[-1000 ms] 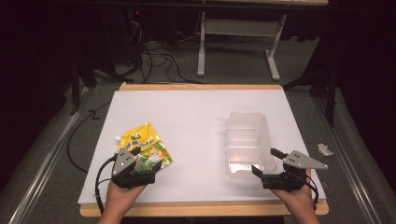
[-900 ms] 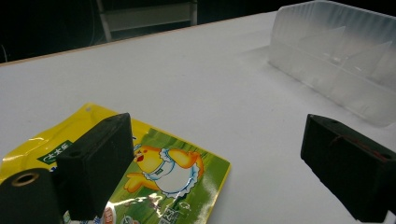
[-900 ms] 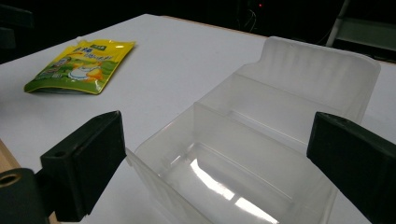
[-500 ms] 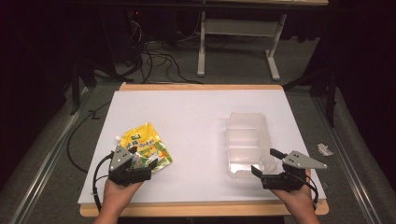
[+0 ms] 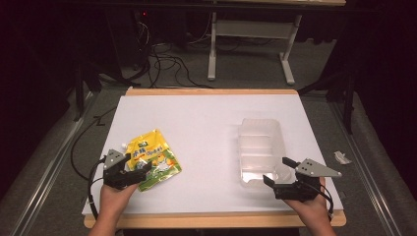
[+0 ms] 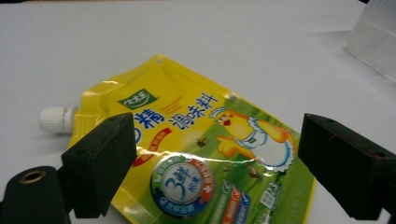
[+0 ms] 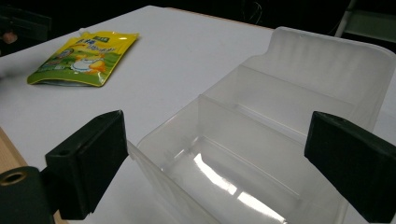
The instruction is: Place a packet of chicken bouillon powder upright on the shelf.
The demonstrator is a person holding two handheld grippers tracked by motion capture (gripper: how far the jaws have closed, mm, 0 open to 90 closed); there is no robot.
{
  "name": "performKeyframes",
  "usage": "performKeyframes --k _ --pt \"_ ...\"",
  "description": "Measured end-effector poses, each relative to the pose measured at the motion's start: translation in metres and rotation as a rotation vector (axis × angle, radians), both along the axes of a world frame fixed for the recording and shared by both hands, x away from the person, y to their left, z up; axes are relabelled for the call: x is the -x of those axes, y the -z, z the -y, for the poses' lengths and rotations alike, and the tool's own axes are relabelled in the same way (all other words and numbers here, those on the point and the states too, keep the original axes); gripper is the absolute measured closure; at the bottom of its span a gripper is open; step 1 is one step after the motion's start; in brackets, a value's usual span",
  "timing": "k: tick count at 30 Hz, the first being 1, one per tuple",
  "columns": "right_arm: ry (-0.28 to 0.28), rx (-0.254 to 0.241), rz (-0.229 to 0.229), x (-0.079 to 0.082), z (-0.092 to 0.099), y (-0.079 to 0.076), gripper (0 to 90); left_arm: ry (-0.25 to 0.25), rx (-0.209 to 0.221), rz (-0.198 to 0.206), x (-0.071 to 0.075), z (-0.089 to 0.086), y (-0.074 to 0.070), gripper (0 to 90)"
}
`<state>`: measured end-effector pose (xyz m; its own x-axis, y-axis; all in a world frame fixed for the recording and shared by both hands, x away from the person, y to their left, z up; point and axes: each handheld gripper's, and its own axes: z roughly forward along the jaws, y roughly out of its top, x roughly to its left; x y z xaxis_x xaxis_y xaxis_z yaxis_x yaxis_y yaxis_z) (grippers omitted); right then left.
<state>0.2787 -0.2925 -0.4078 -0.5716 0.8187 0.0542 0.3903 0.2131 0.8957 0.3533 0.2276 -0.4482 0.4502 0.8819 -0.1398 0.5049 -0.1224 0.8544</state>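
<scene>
At table's near edge, left gripper [image 5: 132,171] fingers spread wide over yellow pouch [image 5: 153,158]; right gripper [image 5: 278,172] likewise gaping at clear tray [image 5: 260,129], holding nothing.

- We're drawing the left gripper [image 5: 129,169] back toward our edge of the table, a small shift from a second ago; its open jaws are now straddling the near end of the yellow pouch [image 5: 153,158] rather than sitting further over it.
- We're easing the right gripper [image 5: 281,173] slightly left along the near wall of the clear tray [image 5: 260,147], jaws wide apart.
</scene>
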Motion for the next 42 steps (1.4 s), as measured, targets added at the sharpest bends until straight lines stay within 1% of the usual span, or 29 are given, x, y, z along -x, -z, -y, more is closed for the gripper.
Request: performKeyframes --k 2,3,6,8,10,11,12,13,14,15,16,19,20,21,22,23,24,25,26,27,28,30,33,35,37,39,40,41,42 --pt "-0.002 0.003 0.001 0.0 0.0 0.0 6.5 -0.014 0.002 -0.001 -0.002 -0.004 0.002 12.3" --pt "-0.002 0.0 -0.004 0.0 0.0 0.001 6.6 -0.026 0.011 -0.013 -0.005 -0.008 0.003 12.3" --pt "-0.005 0.002 -0.003 -0.001 0.0 0.001 6.8 -0.037 0.013 -0.023 -0.008 -0.012 0.006 12.3" --pt "-0.006 0.003 -0.003 -0.001 0.0 0.001 6.9 -0.056 0.021 -0.038 -0.012 -0.017 0.009 12.3" --pt "-0.007 0.003 -0.004 -0.002 0.0 0.002 7.1 -0.077 0.042 -0.054 -0.015 -0.022 0.012 12.3" --pt "-0.009 0.004 -0.004 -0.002 0.0 0.002 7.2 -0.098 0.07 -0.071 -0.019 -0.027 0.015 12.5" --pt "-0.009 0.004 -0.004 -0.002 0.0 0.002 7.2 -0.098 0.07 -0.071 -0.019 -0.027 0.015 12.8" --pt "-0.01 0.002 -0.008 -0.003 -0.001 0.003 7.3 -0.116 0.106 -0.081 -0.022 -0.031 0.017 13.4" --pt "-0.01 0.002 -0.008 -0.003 -0.001 0.003 7.3 -0.122 0.126 -0.089 -0.024 -0.034 0.018 13.4" --pt "-0.009 0.001 -0.017 -0.003 -0.002 0.003 7.4 -0.145 0.17 -0.109 -0.029 -0.039 0.021 14.1" --pt "-0.009 0.001 -0.017 -0.003 -0.002 0.003 7.4 -0.145 0.17 -0.109 -0.029 -0.039 0.021 14.5" --pt "-0.013 0.008 -0.015 -0.004 -0.004 0.004 7.5 -0.17 0.186 -0.14 -0.036 -0.046 0.026 15.1" --pt "-0.013 0.008 -0.015 -0.004 -0.004 0.004 7.5 -0.17 0.186 -0.14 -0.036 -0.046 0.026 15.2" --pt "-0.012 0.007 -0.017 -0.004 -0.004 0.004 7.6 -0.182 0.216 -0.16 -0.041 -0.052 0.029 15.8" --pt "-0.009 0.005 -0.021 -0.004 -0.004 0.004 7.6 -0.186 0.229 -0.177 -0.043 -0.054 0.031 16.3" --pt "-0.009 0.005 -0.021 -0.004 -0.004 0.004 7.6 -0.186 0.229 -0.177 -0.043 -0.054 0.031 16.8" --pt "-0.01 0.003 -0.02 -0.005 -0.003 0.005 7.7 -0.187 0.248 -0.197 -0.046 -0.055 0.033 16.8" --pt "-0.007 0.0 -0.024 -0.005 -0.003 0.005 7.8 -0.188 0.279 -0.215 -0.05 -0.057 0.035 18.8" --pt "-0.007 0.0 -0.024 -0.005 -0.003 0.005 7.8 -0.188 0.279 -0.215 -0.05 -0.057 0.035 20.7" --pt "-0.005 -0.005 -0.026 -0.005 -0.003 0.005 7.8 -0.192 0.304 -0.236 -0.052 -0.059 0.036 20.7" --pt "-0.005 -0.006 -0.028 -0.005 -0.002 0.006 7.8 -0.191 0.307 -0.247 -0.053 -0.06 0.037 25.4" --pt "-0.002 -0.008 -0.03 -0.005 -0.002 0.006 7.9 -0.178 0.329 -0.265 -0.054 -0.062 0.038 28.7" --pt "-0.001 -0.015 -0.03 -0.006 -0.002 0.006 8.0 -0.165 0.341 -0.297 -0.055 -0.062 0.04 36.7" --pt "0.0 -0.017 -0.031 -0.006 -0.002 0.006 8.3 -0.167 0.344 -0.299 -0.055 -0.062 0.04 42.1" --pt "0.0 -0.017 -0.032 -0.006 -0.002 0.006 8.4 -0.161 0.351 -0.314 -0.055 -0.062 0.041 44.1" --pt "0.0 -0.019 -0.035 -0.005 -0.002 0.007 8.4 -0.157 0.367 -0.327 -0.054 -0.063 0.042 55.1" --pt "0.0 -0.019 -0.035 -0.005 -0.002 0.007 8.4 -0.157 0.367 -0.327 -0.054 -0.063 0.042 57.0" --pt "0.001 -0.024 -0.036 -0.005 -0.002 0.007 8.6 -0.157 0.358 -0.338 -0.054 -0.063 0.043 61.7" --pt "0.001 -0.024 -0.036 -0.005 -0.002 0.007 8.6 -0.157 0.358 -0.338 -0.054 -0.063 0.043 66.1"
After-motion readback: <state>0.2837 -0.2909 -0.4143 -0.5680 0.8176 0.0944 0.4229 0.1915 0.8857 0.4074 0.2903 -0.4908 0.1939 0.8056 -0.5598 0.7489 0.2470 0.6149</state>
